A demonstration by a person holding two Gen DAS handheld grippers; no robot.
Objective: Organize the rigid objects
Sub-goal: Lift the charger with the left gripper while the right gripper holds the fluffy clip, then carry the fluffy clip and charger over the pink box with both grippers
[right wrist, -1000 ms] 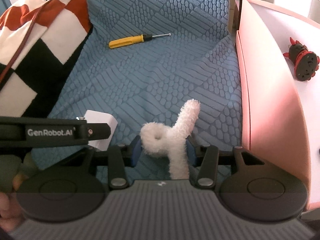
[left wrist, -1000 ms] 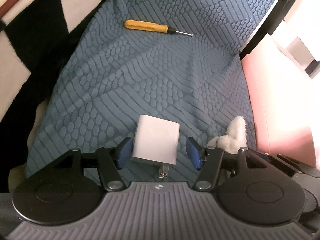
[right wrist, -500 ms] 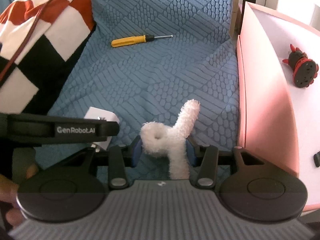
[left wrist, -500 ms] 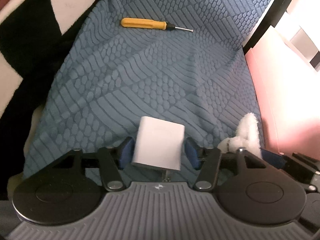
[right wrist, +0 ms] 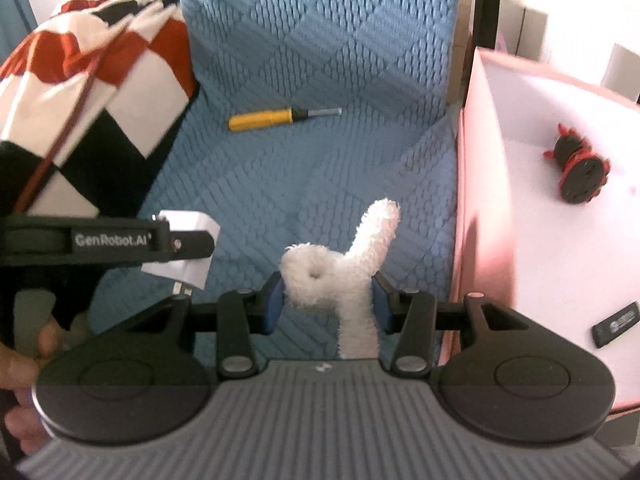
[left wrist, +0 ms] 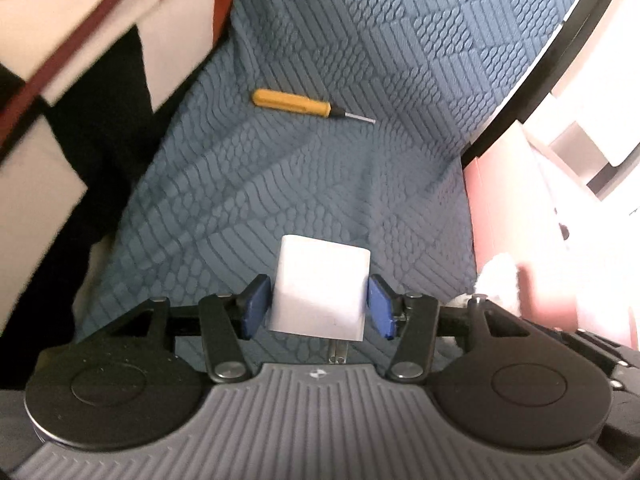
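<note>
Between the blue pads of my left claw [left wrist: 320, 306] sits the white charger [left wrist: 320, 288], pinched by its two flat sides with its metal prongs pointing back toward the camera. My right claw [right wrist: 328, 300] is pressed onto the fluffy white toy [right wrist: 340, 272], one limb sticking up and another dangling below the pads. Both loads hang over the blue quilted bed cover [right wrist: 320, 80].

The pink box [right wrist: 486, 200] at the right edge of the right wrist view is, I judge, where things go; a black and red toy [right wrist: 576, 176] and a small black stick [right wrist: 616, 322] already lie inside. The yellow screwdriver [left wrist: 294, 102] rests on the cover in the upper middle, untouched.

My worries: the charger is smooth and hard, so it could twist or slip out if I swing quickly or loosen the squeeze. The toy is soft, and its hanging limb could snag on the box wall as I cross it. The claws are just beside each other, so carrying both toward the box together risks a knock that jars either load free.
</note>
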